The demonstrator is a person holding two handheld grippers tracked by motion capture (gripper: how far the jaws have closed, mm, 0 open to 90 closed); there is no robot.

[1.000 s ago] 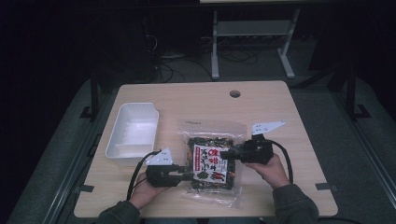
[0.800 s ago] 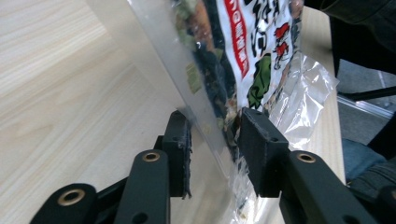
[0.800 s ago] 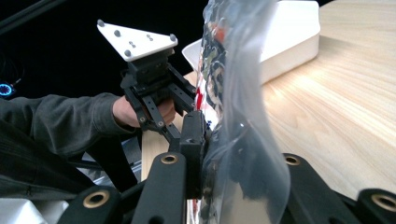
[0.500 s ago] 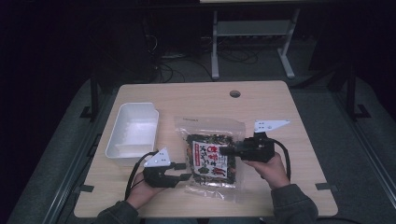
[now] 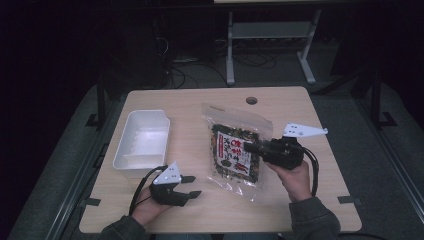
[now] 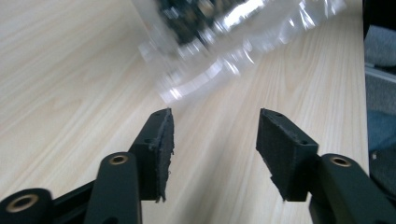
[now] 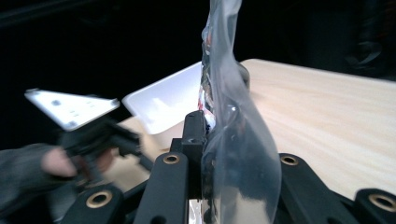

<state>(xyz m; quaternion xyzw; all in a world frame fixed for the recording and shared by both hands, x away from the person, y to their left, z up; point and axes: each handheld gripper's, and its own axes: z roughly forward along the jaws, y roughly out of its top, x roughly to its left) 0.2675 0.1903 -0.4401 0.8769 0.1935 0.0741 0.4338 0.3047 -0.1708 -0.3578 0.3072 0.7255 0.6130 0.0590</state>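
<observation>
A clear plastic bag of dried food with a printed label [image 5: 235, 152] is lifted off the table, tilted. My right gripper [image 5: 252, 148] is shut on the bag's right edge; in the right gripper view the film [image 7: 229, 140] stands edge-on between the black jaws. My left gripper [image 5: 191, 186] sits low at the table's front left, open, with nothing between its pads [image 6: 161, 149]. The bag's blurred lower corner [image 6: 205, 51] hangs beyond the left gripper's jaws, apart from them.
A white rectangular tray [image 5: 142, 142] rests at the table's left, empty. The wooden table [image 5: 300, 200] has a round cable hole [image 5: 251, 100] near its far edge. Dark floor, cables and a metal stand lie beyond the table.
The left gripper has let go of the bag and drawn back to the left, open. The right gripper has raised the bag up and away from the front edge.
</observation>
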